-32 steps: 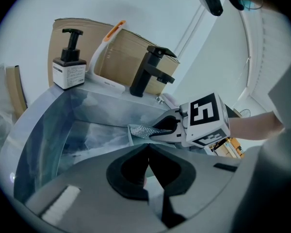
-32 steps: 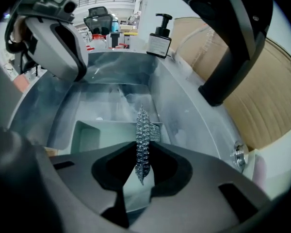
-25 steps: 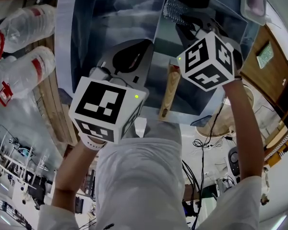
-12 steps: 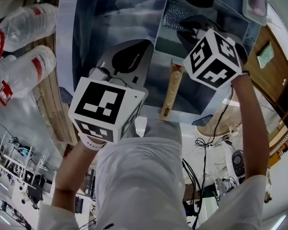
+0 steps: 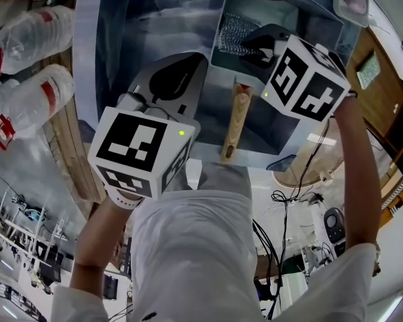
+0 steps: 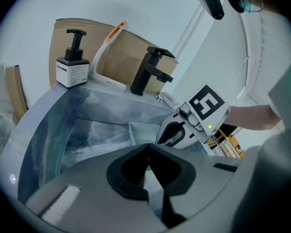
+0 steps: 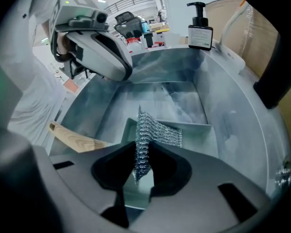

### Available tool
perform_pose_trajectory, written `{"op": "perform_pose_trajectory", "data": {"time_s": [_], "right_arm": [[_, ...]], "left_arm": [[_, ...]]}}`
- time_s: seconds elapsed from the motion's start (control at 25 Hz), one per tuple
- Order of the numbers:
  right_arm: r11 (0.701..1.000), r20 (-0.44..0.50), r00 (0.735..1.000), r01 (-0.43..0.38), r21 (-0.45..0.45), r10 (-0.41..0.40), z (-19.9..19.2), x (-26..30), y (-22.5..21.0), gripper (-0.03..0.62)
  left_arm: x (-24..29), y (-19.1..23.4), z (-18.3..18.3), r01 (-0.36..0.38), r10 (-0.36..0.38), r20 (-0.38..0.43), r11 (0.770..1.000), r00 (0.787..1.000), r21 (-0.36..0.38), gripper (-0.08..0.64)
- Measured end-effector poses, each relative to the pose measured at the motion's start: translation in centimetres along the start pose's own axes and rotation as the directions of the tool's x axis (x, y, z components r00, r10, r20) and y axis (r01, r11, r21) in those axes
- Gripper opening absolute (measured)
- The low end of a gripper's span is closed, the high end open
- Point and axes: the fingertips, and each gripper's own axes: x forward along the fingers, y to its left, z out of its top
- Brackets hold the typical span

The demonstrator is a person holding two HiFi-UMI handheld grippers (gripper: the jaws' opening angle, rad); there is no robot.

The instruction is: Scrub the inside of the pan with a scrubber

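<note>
A rectangular metal pan (image 5: pixel 263 123) with a wooden handle (image 5: pixel 234 125) lies in the sink (image 5: pixel 148 25). My right gripper (image 5: pixel 250 43) is shut on a steel mesh scrubber (image 5: pixel 232 33), which hangs over the pan's far left corner. In the right gripper view the scrubber (image 7: pixel 155 129) stands pinched between the jaws of that gripper (image 7: pixel 144 165), above the pan (image 7: pixel 198 132), with the handle (image 7: pixel 73 139) at lower left. My left gripper (image 5: pixel 196 59) hovers left of the pan, shut with nothing in it. Its jaw tips (image 6: pixel 147 150) meet in the left gripper view.
A soap pump bottle (image 6: pixel 72 62), a black faucet (image 6: pixel 153 73) and an orange-handled brush (image 6: pixel 109 39) stand along the sink's back rim. Plastic bottles (image 5: pixel 28 99) lie on a wooden stand to the left. A wooden board (image 5: pixel 383 92) is at the right.
My right gripper has shifted a little right and farther out over the pan, with the scrubber still in it. The left gripper has hardly moved.
</note>
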Motion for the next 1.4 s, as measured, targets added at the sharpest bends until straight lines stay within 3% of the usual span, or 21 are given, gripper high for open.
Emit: {"op": "perform_pose_trajectory", "data": {"time_s": [0.52,1.04,1.4], "right_arm": [[0.976,0.057,0.975,-0.218,0.014,0.217,0.7,-2.0,3.9,0.072],[0.952,0.129,0.951,-0.294,0.083,0.282,1.1,-3.6,4.5,0.072],[0.928,0.112,0.927,-0.366,0.068,0.358,1.3,-4.6,4.0,0.072]], "left_arm": [[-0.9,-0.6,-0.1,-0.003,0.003,0.012,1.000,1.000,0.012,0.006],[-2.0,-1.5,-0.4,-0.013,0.012,0.021,1.000,1.000,0.016,0.006],[-2.3,-1.6,-0.2,-0.022,0.022,0.033,1.000,0.999,0.011,0.006]]}}
